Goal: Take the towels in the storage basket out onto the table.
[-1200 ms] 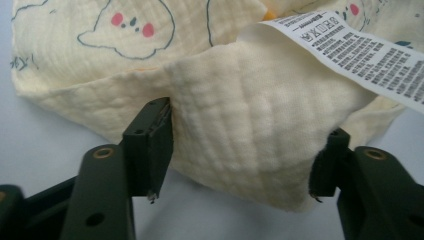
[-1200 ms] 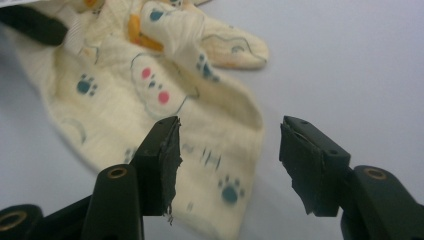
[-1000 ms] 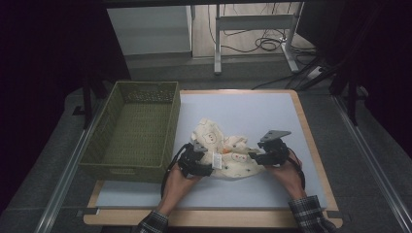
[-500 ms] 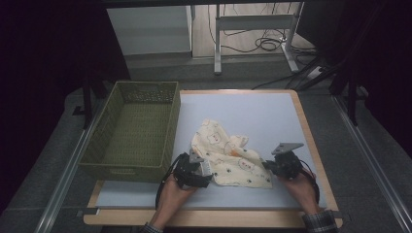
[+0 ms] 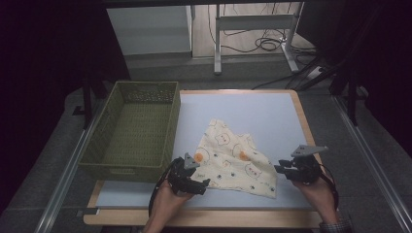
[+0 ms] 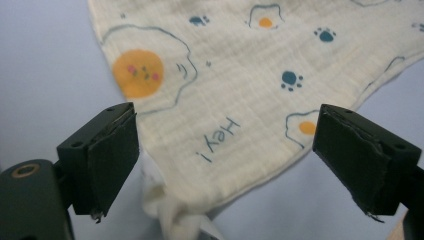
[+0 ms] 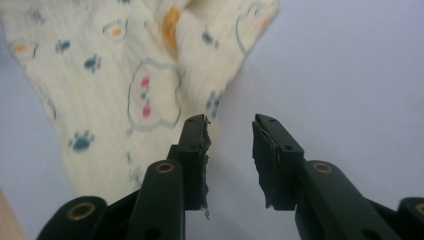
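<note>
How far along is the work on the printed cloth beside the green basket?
Done: the printed cloth lies spread fairly flat on the table, one corner bunched near the left gripper.
In hand: nothing; both the left gripper and the right gripper have just been opening, with no cloth between their jaws.
Left: the green basket holds nothing yet.

Left gripper (image 5: 206,183): black body, grey three-cornered plate on top, black cable looping off its rear. Jaws are black blocks faced with dark pads, frayed at the lower edges; a brass-ringed hole sits in the body behind them. Right gripper (image 5: 277,169): same black build, grey plate, black cable (brass-ringed holes and small screw holes along its jaws). A checked cuff (image 5: 335,226) shows at the right wrist.
</note>
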`<state>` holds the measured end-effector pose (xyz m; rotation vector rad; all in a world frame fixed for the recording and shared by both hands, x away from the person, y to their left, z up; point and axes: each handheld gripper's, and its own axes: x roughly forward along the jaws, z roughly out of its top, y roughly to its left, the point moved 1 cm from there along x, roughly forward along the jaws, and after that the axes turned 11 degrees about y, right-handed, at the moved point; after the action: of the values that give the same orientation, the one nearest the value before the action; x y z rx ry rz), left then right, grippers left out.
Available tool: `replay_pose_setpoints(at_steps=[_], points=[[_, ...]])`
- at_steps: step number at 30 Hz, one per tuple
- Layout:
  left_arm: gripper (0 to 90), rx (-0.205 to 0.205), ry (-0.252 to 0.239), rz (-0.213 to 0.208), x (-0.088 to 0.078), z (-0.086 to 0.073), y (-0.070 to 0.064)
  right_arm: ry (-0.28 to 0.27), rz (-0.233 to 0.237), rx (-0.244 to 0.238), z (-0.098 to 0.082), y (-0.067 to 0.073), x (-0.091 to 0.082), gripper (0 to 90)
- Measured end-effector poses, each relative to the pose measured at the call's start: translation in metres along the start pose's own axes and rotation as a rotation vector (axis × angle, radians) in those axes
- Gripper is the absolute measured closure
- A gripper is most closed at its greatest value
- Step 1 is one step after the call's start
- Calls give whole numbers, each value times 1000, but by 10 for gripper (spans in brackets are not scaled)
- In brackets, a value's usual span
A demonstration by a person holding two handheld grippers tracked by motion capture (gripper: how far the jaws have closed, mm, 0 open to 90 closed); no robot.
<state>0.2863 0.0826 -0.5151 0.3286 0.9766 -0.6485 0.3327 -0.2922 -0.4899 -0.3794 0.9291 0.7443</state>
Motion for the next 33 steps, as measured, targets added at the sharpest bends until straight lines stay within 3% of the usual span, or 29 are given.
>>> replay_pose_setpoints(at_steps=[3,8,14,17,21,25,26,29,31,33], points=[[133,-18,2,3,4,6,4,-9,8,2,19,-5,8,646],[127,-1,-2,24,19,14,3,0,9,-1,51,-13,36,650],[119,-7,11,34,40,13,8,17,-4,-2,80,-16,66,653],[111,-20,-5,14,44,10,9,28,-30,-21,92,-16,81,635],[92,-21,-40,5,47,5,11,32,-37,-8,101,-19,98,567],[88,-21,-39,6,47,5,10,60,-52,-27,105,-19,114,521],[89,-21,-41,7,47,5,10,54,-60,-34,105,-17,115,528],[89,-21,-42,9,47,5,10,57,-67,-23,106,-15,115,714],[90,-21,-43,9,47,5,10,54,-33,-20,106,-13,116,855],[90,-21,-42,10,47,5,10,61,-35,-29,107,-12,115,893]])
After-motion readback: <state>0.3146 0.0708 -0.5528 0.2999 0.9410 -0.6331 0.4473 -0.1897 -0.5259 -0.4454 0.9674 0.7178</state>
